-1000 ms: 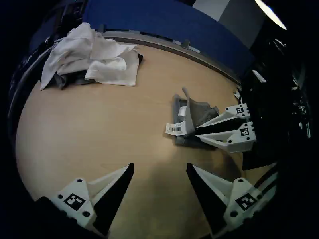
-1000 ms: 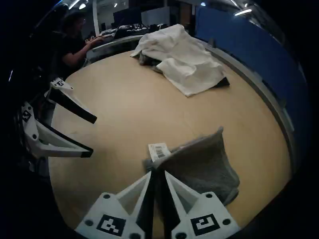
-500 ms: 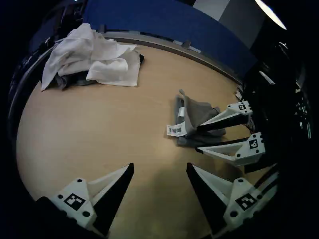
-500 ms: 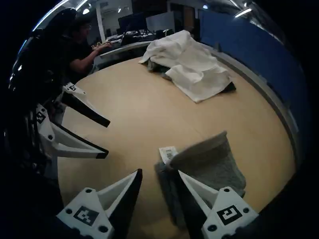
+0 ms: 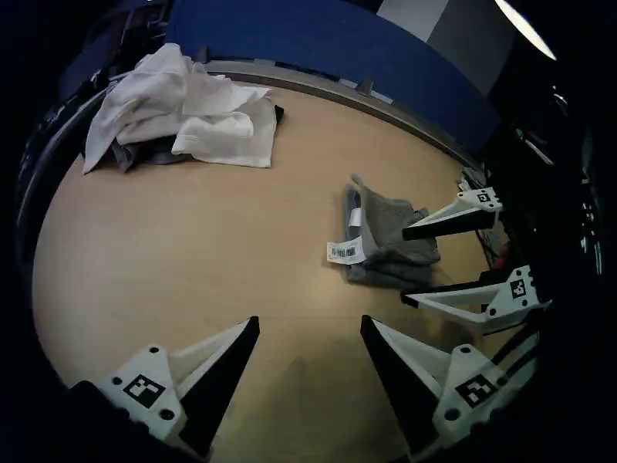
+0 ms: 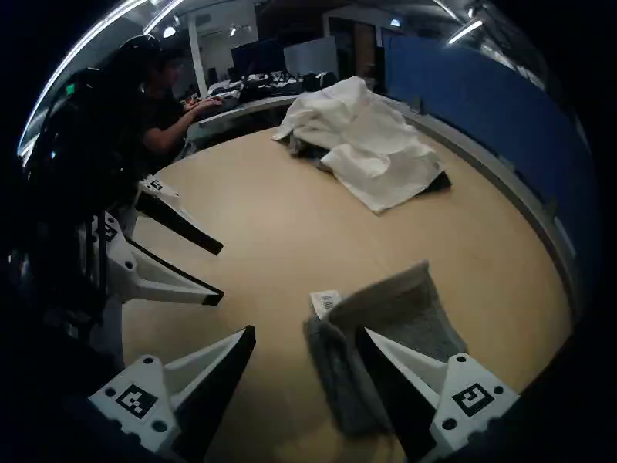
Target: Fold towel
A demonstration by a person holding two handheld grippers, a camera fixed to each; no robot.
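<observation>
Broad wooden tabletop (image 5: 193,255), blue partition (image 5: 324,38) along the far edge, seated person (image 6: 166,108) beyond one side. Big heap of white cloth (image 5: 185,116) near the partition, well apart from the work; no obstacle as judged. Small grey towel (image 6: 401,309) down on the tabletop toward the near edge, already doubled into a thick bundle, top layer arched and loose. Judged soft, light, limp terry: sags when lifted, holds well between fingers, nothing fragile; best taken at a corner or along the free edge, both layers pinched together. At the towel, right gripper (image 6: 305,339) spread wide and empty, straddling its near end; contact not clear. Farther off over bare wood, left gripper (image 5: 308,363) likewise spread and empty. White barcode tag (image 6: 325,301) poking out at the towel's corner; could get pinched in place of cloth.
</observation>
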